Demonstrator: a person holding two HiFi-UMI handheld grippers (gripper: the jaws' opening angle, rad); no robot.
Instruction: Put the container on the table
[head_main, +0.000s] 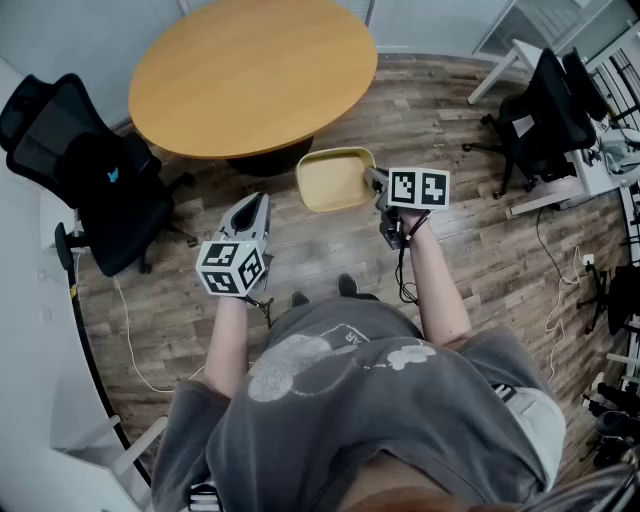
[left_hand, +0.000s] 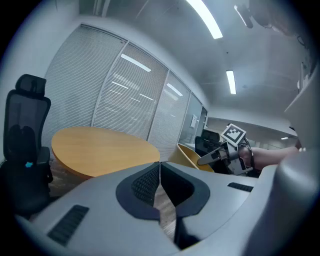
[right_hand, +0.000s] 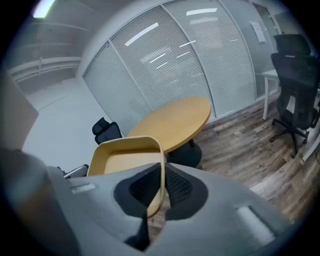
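A shallow tan container (head_main: 334, 178) hangs in the air over the wood floor, just short of the round wooden table (head_main: 250, 70). My right gripper (head_main: 377, 182) is shut on the container's right rim; in the right gripper view the rim of the container (right_hand: 131, 155) runs down between the jaws of that gripper (right_hand: 159, 187). My left gripper (head_main: 255, 208) is lower and to the left, shut with nothing in it, its jaws (left_hand: 160, 172) pressed together. From the left gripper view the container (left_hand: 192, 157) shows to the right of the table (left_hand: 102, 147).
A black office chair (head_main: 85, 170) stands left of the table. More black chairs (head_main: 545, 110) and a white desk are at the right. Cables lie on the floor at the right. The table's dark pedestal base (head_main: 262, 160) sits under its near edge.
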